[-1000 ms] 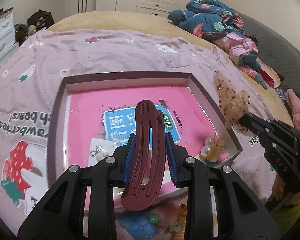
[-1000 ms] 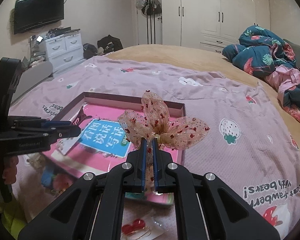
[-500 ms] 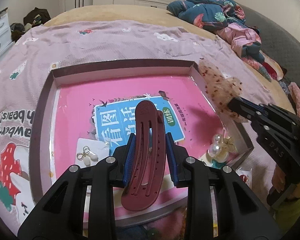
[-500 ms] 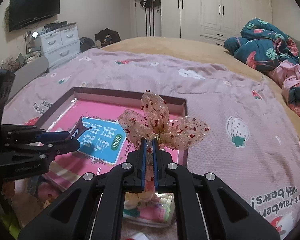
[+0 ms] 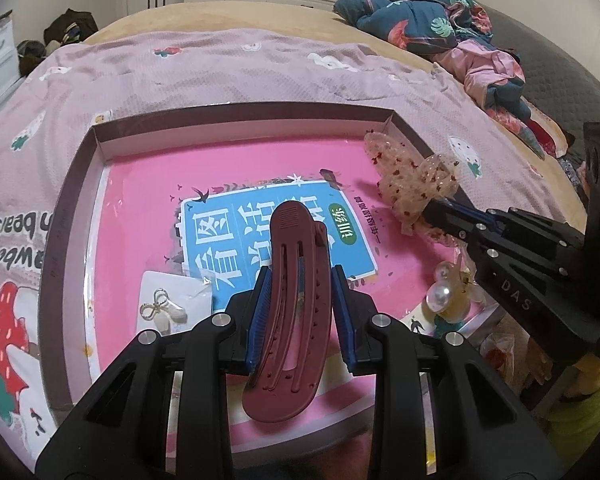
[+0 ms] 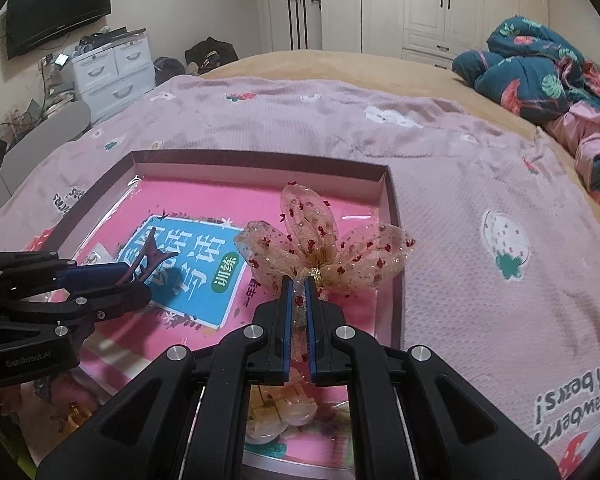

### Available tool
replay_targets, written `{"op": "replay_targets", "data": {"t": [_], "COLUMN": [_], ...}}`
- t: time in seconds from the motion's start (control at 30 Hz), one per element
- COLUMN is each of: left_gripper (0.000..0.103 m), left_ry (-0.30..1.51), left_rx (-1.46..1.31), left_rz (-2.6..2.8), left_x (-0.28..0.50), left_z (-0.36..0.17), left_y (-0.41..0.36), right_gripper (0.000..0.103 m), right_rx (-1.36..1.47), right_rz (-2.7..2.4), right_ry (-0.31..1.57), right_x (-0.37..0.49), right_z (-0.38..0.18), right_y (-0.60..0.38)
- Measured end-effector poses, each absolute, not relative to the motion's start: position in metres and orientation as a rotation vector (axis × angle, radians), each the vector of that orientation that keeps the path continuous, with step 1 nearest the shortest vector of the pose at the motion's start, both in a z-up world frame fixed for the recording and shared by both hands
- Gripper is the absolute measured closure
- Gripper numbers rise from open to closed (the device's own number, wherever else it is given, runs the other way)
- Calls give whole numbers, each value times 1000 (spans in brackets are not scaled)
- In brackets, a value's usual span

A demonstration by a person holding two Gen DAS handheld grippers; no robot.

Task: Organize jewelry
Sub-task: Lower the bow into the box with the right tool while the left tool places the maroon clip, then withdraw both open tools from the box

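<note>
Jewelry pieces sit in and over a shallow box (image 5: 76, 184) lying on a mauve bedspread (image 6: 480, 184) with strawberry prints. Box floor is a pink book cover (image 5: 236, 168) with a blue title panel.

Left gripper (image 5: 300, 312): clenched on a maroon hair clip (image 5: 290, 304), long and curved, blue pads against both its sides. Clip is lifted over the near half of the box, its rounded tip pointing toward the far wall. From the right wrist view the clip's mouth shows slightly parted.

Right gripper (image 6: 298, 332): jaws nearly together, pinching the stem of a sheer beige bow (image 6: 324, 248) dotted with red. Bow hangs above the right side of the box, close to its right wall.

Inside the box: small white card with a gold bow earring (image 5: 162, 308) near the near-left corner; a pearl cluster hair piece (image 5: 446, 300) at the near-right corner, partly under the right gripper's body.

Beyond the box: crumpled dark floral quilt (image 5: 420, 12) at the far right of the bed. White drawers (image 6: 108, 68) and a wall TV (image 6: 58, 8) off to the left. White wardrobe (image 6: 440, 0) at the back.
</note>
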State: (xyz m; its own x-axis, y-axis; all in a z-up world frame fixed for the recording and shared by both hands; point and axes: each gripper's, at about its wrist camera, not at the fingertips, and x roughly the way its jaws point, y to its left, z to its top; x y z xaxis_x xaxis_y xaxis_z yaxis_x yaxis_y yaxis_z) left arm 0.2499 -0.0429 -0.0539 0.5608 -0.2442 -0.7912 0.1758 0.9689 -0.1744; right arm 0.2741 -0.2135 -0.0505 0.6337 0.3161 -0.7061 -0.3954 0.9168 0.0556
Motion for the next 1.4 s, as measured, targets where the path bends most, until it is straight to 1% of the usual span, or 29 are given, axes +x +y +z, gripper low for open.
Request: {"op": "replay_targets", "data": {"t": [0.07, 0.2, 0.3, 0.37, 0.5, 0.57, 0.63, 0.73, 0.8, 0.83, 0.87, 1.0, 1.17, 1.23, 1.27, 1.37, 1.4], "left_gripper": [81, 81, 81, 81, 81, 78, 73, 72, 71, 68, 67, 63, 57, 50, 49, 42, 38], "left_ry": [947, 946, 943, 941, 938, 933, 923, 913, 906, 900, 895, 867, 843, 831, 825, 810, 804], "left_rx": [-81, -83, -87, -87, -96, -101, -106, -120, -128, -132, -138, -156, -170, -166, -167, -175, -175], "left_rz": [-248, -251, -253, -255, -254, -255, -257, -254, -251, -248, -245, -233, -218, -207, -204, -192, -187], "left_x": [249, 249, 249, 248, 246, 243, 240, 234, 229, 227, 225, 213, 197, 191, 188, 179, 176], "left_z": [-55, -55, -55, -54, -53, -51, -46, -42, -38, -36, -34, -21, -9, -4, -2, 5, 7], "left_y": [-42, -42, -41, -40, -38, -37, -36, -32, -30, -28, -26, -18, -7, -3, -1, 6, 8], "right_gripper": [94, 92, 86, 81, 77, 70, 66, 63, 59, 55, 54, 53, 50, 48, 46, 43, 43], "right_rx": [-104, -98, -83, -74, -54, -42, -34, -34, -30, -27, -26, -23, -22, -22, -25, -32, -31], "right_rz": [413, 423, 419, 416, 406, 403, 401, 388, 388, 384, 381, 375, 363, 362, 361, 356, 357], "right_ry": [793, 786, 784, 783, 764, 755, 748, 733, 728, 722, 717, 709, 697, 695, 694, 689, 689], "right_x": [274, 268, 264, 262, 250, 244, 238, 228, 221, 217, 214, 200, 185, 180, 178, 170, 167], "right_z": [-52, -48, -46, -43, -35, -31, -27, -21, -18, -15, -14, -8, 0, 1, 2, 4, 4], "right_y": [-214, -216, -219, -222, -231, -235, -238, -243, -246, -248, -249, -256, -263, -265, -265, -267, -268]}}
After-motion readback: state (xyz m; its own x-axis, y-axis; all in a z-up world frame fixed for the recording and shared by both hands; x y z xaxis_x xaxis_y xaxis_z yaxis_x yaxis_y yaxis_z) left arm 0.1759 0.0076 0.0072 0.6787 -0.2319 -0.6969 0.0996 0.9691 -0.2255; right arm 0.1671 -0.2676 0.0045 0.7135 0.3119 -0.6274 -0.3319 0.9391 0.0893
